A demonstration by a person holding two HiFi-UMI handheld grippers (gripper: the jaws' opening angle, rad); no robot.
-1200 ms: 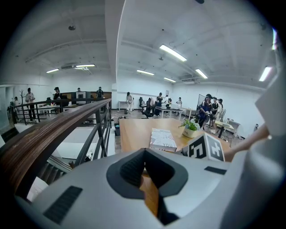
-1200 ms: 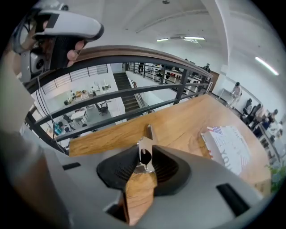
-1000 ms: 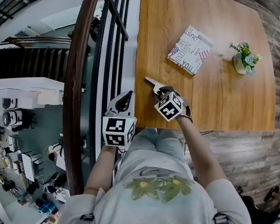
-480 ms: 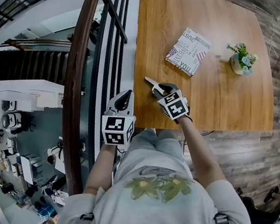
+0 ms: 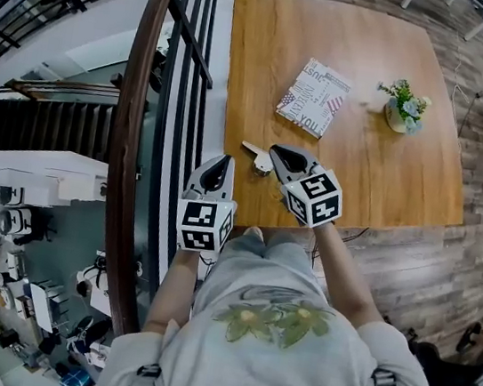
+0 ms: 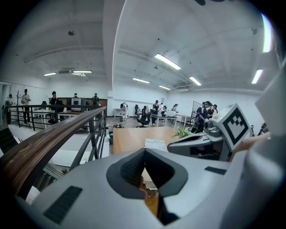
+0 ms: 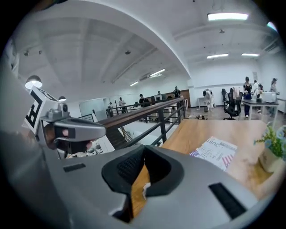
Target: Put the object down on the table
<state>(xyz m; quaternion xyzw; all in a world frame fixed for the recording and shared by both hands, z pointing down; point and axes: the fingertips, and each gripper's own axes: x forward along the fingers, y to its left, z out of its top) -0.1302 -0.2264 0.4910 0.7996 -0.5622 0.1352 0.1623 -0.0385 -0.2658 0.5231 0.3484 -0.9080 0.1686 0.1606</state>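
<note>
The object (image 5: 254,153) lies on the worktop (image 5: 381,163) near its left edge, free of my right tool (image 5: 274,152), whose jaws have just been closing and now meet on nothing. My left tool (image 5: 221,163) is pressed together too, empty; I judge nothing left but drawing back

A printed book (image 5: 313,97) lies flat ahead of me, a potted plant (image 5: 402,106) right of it, a railing (image 5: 130,126) at my left.
</note>
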